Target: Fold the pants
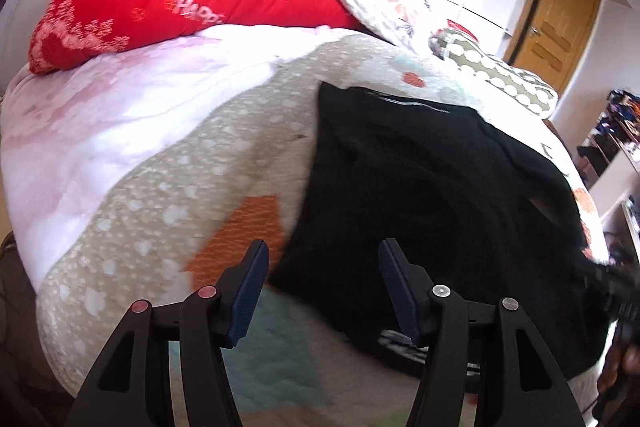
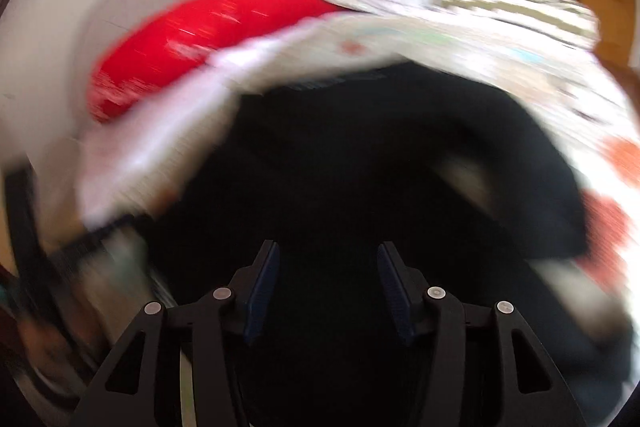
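One black pants (image 1: 420, 187), lengthwise up bed (image 1: 160, 167)

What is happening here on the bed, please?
A person with a tool in each hand is folding black pants that lie bunched on the bed's quilt, below a red pillow. The left tool is open at the pants' near edge, holding nothing. The right tool is open above the pants; that view is blurred.

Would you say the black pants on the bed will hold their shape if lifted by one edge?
Probably not: the black pants lie creased and rumpled, so they'd likely droop. They look soft and light, and pushed across the quilt they'd probably bunch.
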Motion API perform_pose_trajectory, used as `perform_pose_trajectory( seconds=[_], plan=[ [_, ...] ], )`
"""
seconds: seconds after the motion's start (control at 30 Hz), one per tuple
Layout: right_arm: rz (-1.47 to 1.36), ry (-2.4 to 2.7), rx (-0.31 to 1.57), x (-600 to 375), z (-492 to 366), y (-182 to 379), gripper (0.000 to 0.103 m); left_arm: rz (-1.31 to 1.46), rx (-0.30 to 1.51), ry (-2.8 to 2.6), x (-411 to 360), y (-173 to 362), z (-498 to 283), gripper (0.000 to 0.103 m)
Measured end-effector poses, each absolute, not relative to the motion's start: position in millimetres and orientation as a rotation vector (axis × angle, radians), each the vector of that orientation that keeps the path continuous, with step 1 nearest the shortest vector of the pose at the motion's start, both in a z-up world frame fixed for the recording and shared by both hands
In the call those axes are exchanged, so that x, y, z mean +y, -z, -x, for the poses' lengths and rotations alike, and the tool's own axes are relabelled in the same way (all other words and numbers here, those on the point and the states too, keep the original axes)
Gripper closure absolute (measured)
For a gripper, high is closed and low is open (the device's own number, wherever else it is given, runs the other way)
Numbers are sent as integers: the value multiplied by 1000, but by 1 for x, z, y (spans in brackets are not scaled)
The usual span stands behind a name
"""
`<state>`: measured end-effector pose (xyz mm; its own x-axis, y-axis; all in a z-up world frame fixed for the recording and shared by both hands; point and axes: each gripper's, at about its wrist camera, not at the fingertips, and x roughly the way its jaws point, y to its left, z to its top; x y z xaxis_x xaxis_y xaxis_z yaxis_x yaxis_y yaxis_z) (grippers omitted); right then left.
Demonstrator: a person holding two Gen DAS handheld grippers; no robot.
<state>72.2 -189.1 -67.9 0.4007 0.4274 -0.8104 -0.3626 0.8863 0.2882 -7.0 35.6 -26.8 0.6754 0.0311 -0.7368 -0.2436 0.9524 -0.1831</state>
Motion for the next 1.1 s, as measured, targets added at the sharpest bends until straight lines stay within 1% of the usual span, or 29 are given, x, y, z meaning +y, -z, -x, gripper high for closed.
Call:
perform_pose_trajectory(
  seconds=[0.1,0.17,0.23,0.27,0.3,0.4,0.53,0.57,0.6,0.63,0.7,0.8,0.87,0.9,0.93,0.97,1.0,1.07,1.1],
  plan=[
    [-114,-371,1080,-264,-39,72,50,257,814,-124,22,24,7,46],
    [-231,-355,1047,-313,-15,64,51,234,815,-107,13,22,8,46],
    [-340,-304,1013,-357,3,58,48,225,825,-90,5,23,6,46],
    [-362,-265,1012,-371,8,59,44,225,828,-85,3,23,5,46],
    [-371,-216,1021,-383,10,62,42,223,834,-79,0,23,4,46],
    [-452,-169,1060,-407,11,76,42,201,840,-68,-9,21,5,46],
    [-637,-201,1046,-422,0,101,42,188,851,-75,-14,19,7,45],
    [-653,-203,1035,-422,-5,107,46,191,853,-73,-15,19,7,45],
    [-648,-205,1021,-422,-8,110,56,189,853,-71,-16,17,9,45],
    [-631,-213,1005,-423,-10,109,92,181,851,-70,-19,15,10,45],
    [-558,-235,961,-418,-10,89,93,160,843,-76,-21,12,12,45],
    [-342,-237,862,-413,7,44,93,165,826,-97,-15,7,14,45],
    [-219,-193,887,-414,19,28,93,187,827,-108,-9,8,15,44],
    [-150,-153,932,-416,23,30,93,186,828,-113,-7,9,14,44],
    [-101,-131,1006,-419,28,39,89,184,830,-122,-3,11,14,44],
    [-105,-122,1065,-427,32,50,86,186,835,-135,2,13,15,44],
    [-109,-77,1109,-436,36,62,86,192,842,-142,7,14,14,44],
    [-103,29,1145,-453,43,75,80,227,856,-162,23,16,14,44],
    [-141,55,1137,-463,46,76,80,238,859,-168,28,16,13,42]
  ],
)
